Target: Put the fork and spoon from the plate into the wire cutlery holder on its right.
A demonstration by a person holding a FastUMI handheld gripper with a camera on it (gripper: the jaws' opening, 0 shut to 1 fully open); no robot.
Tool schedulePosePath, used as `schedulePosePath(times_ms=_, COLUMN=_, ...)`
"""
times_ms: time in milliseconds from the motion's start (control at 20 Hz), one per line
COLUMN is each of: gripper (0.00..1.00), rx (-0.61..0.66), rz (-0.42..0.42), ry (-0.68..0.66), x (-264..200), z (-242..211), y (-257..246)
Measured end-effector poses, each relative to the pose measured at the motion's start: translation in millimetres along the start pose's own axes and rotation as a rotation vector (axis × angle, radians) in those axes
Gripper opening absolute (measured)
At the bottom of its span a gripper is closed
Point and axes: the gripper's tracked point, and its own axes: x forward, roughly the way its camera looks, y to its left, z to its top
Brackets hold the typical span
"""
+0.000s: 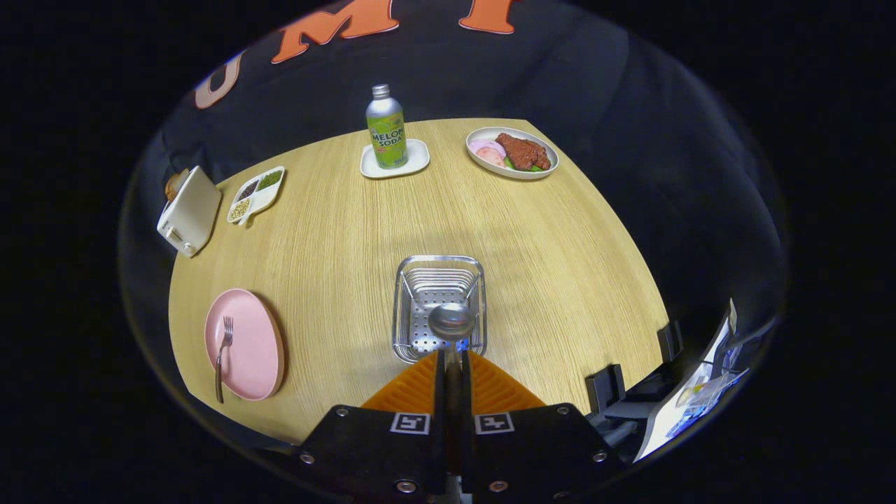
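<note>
Now | tongs pinching spoon | bowl over holder | fork on plate

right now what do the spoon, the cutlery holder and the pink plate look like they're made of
Spoon, clamped in the hand-held gripper over the holder: likely polished steel, with a bright, mirror-like bowl.
Cutlery holder: shiny metal wire rim and a perforated metal floor.
Pink plate, with the fork on it: matte and opaque, so plastic or ceramic; I cannot tell which.

You have a pink plate on pale wood-grain table, silver fork, shiny steel spoon, perforated silver wire holder, green-labelled bottle, white toaster.
</note>
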Motion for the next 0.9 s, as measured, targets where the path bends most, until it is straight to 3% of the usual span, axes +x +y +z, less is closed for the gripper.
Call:
schedulePosePath(times_ms=300, gripper=0.10, rx=0.011, rz=-0.014, ry=-0.153, x=1.9, z=26.9, y=2.3)
schedulePosePath(times_ms=550, gripper=0.12, rx=0.071, rz=0.000, ry=-0.387, x=-25.3, z=68.3, y=12.6)
schedulePosePath(times_ms=800, gripper=0.26, rx=0.063, rz=-0.010, ry=-0.637, x=-67.0, z=107.3, y=21.5)
schedulePosePath(times_ms=900, gripper=0.38, rx=0.044, rz=-0.008, ry=-0.683, x=-78.6, z=111.5, y=31.7)
